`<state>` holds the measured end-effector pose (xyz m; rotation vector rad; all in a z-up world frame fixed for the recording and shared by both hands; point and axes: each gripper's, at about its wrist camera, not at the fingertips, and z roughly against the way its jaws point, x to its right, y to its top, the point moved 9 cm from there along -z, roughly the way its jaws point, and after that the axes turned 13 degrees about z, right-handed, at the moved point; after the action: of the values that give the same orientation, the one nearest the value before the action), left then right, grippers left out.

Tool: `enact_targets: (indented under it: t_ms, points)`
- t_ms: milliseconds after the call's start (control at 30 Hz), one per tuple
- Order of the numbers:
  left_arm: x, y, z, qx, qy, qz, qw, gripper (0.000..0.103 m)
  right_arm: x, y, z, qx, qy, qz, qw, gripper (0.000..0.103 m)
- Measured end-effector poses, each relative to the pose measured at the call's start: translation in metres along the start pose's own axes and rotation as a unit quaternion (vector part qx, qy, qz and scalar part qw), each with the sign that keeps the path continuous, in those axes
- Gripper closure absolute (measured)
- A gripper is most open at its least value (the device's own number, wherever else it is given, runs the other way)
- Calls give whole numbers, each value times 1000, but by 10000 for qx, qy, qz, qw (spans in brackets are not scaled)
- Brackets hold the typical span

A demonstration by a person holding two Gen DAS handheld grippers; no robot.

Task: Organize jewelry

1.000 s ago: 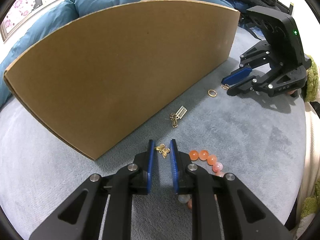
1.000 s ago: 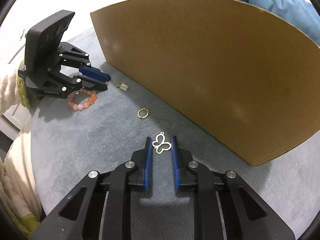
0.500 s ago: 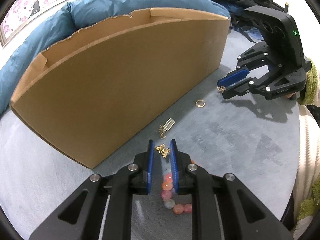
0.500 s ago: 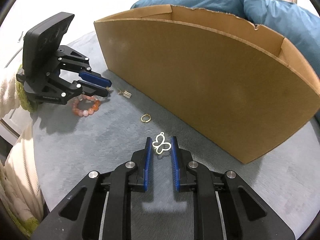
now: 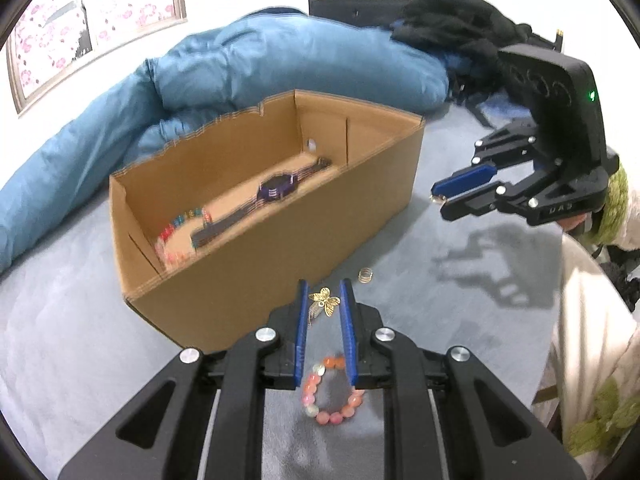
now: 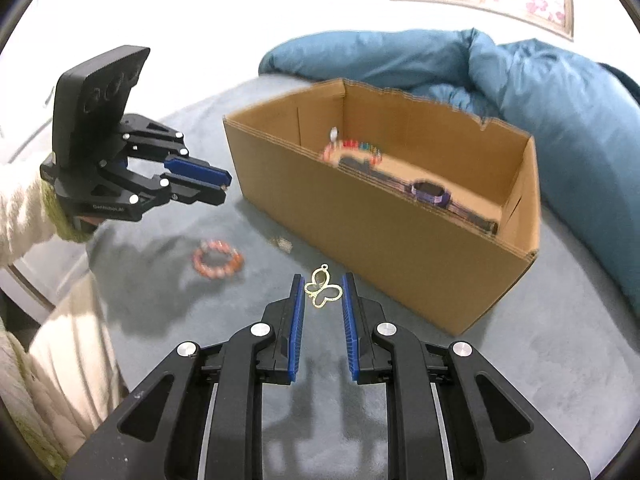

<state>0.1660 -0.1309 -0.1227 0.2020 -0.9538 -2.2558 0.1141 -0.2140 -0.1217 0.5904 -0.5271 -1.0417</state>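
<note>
Left claw (image 5: 324, 305) pinches a gold butterfly charm (image 5: 326, 301), right claw (image 6: 322, 292) an outline butterfly pendant (image 6: 322, 289); watch (image 5: 276, 189) already boxed, pink bracelet (image 5: 332, 390) and ring (image 5: 365, 274) left.

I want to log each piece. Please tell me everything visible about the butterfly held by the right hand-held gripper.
The outline butterfly pendant is a thin gold-coloured wire shape with open wings and a small loop on top. It looks like metal. The right hand-held gripper pinches it between its blue pads, lifted off the grey cover, near the cardboard box.
</note>
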Motion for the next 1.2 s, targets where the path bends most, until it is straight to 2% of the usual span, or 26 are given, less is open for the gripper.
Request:
enact_targets:
  t_ms: [133, 233, 433, 867, 1000, 1200]
  points:
    - [1, 28, 14, 286, -12, -27, 9996, 89, 4, 26, 18, 318, -73, -21, 9995, 87]
    - [-2, 45, 16, 407, 116, -75, 9991, 89, 12, 47, 24, 518, -172, -16, 9985, 87]
    - [-25, 68, -2, 426, 353, 76, 9984, 89, 29, 71, 1, 462, -266, -76, 9986, 86]
    - [-69, 68, -53, 61, 620, 458, 9970, 88, 55, 72, -66, -63, -246, -320, 9992, 85]
    - [-73, 65, -57, 77, 599, 563, 9966, 88, 58, 67, -74, -126, -290, -302, 9990, 77]
    - [-80, 63, -55, 123, 664, 712, 9952, 88, 62, 63, -66, -59, -393, -350, 9986, 73]
